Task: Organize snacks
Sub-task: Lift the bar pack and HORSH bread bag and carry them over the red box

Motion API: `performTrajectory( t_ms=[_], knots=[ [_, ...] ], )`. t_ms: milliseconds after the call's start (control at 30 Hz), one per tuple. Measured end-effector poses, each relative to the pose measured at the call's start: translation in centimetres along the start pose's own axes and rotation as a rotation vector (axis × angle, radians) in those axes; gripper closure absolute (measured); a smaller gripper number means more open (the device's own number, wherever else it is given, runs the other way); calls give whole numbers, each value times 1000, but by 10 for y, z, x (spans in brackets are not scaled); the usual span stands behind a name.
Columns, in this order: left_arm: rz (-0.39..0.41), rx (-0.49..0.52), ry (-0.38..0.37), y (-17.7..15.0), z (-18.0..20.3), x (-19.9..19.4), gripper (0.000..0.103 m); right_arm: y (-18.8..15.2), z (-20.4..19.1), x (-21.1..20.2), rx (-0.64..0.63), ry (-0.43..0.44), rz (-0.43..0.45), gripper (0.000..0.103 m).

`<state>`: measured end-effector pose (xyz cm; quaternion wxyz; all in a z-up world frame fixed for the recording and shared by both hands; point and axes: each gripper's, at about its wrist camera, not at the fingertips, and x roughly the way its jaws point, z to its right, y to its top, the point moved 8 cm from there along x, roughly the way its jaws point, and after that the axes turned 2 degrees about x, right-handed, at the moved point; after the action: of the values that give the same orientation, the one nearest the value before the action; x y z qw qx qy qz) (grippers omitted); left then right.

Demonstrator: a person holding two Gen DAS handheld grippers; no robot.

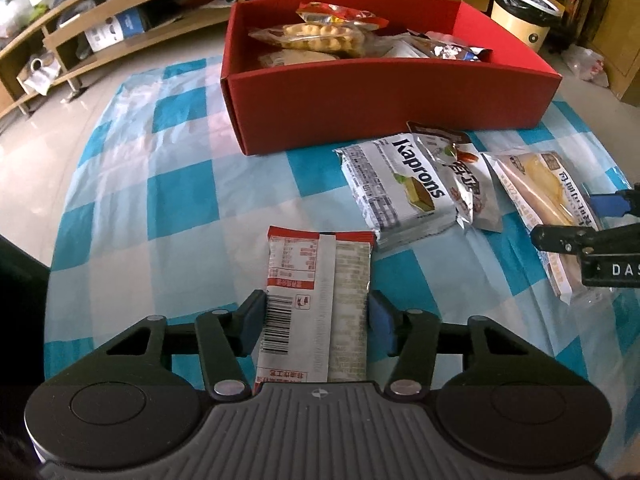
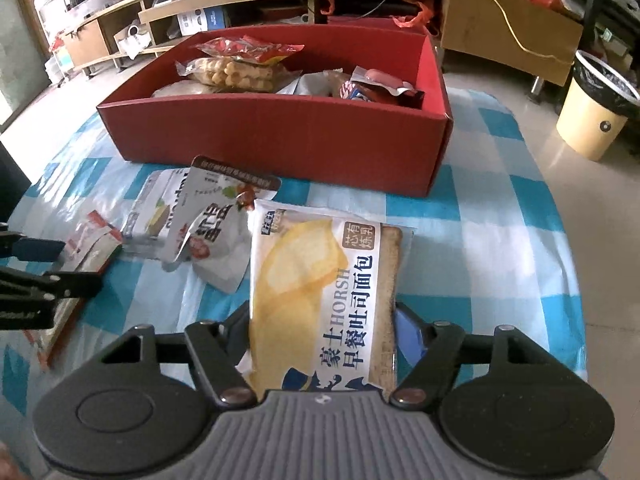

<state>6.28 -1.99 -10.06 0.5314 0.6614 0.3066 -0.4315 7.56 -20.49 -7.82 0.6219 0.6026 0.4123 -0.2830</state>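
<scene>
Pickup step: the left tool (image 1: pixel 316 316) pinches the wafer pack (image 1: pixel 316 280), the right tool (image 2: pixel 320 332) clamps the bread pack (image 2: pixel 320 292), both low over the surface (image 1: pixel 160 200). Next, lift each over the box (image 1: pixel 384 112) wall.

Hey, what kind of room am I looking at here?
Most likely a living room in a home. A low wooden TV-style shelf unit cluttered with household items lines the wall, a cream waste bin with a black liner stands on the glossy tiled floor, and a blue-and-white checked tablecloth covers the table.
</scene>
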Motion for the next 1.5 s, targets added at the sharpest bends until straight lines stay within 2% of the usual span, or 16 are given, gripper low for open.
performTrajectory(
  t_ms=[433, 800, 933, 1200, 1500],
  knots=[
    [1, 37, -5, -6, 12, -5, 47, -4, -6, -17, 10, 30, 37, 38],
    [-5, -13, -21, -15, 4, -16, 47, -14, -11, -21, 21, 53, 30, 38],
    [-25, -6, 4, -22, 4, -13, 47, -21, -13, -21, 22, 64, 26, 38],
    [-8, 26, 18, -22, 12, -17, 47, -25, -15, -26, 23, 76, 32, 38],
    [55, 28, 28, -8, 12, -31, 47, -16, -21, -34, 7, 73, 68, 38]
  ],
)
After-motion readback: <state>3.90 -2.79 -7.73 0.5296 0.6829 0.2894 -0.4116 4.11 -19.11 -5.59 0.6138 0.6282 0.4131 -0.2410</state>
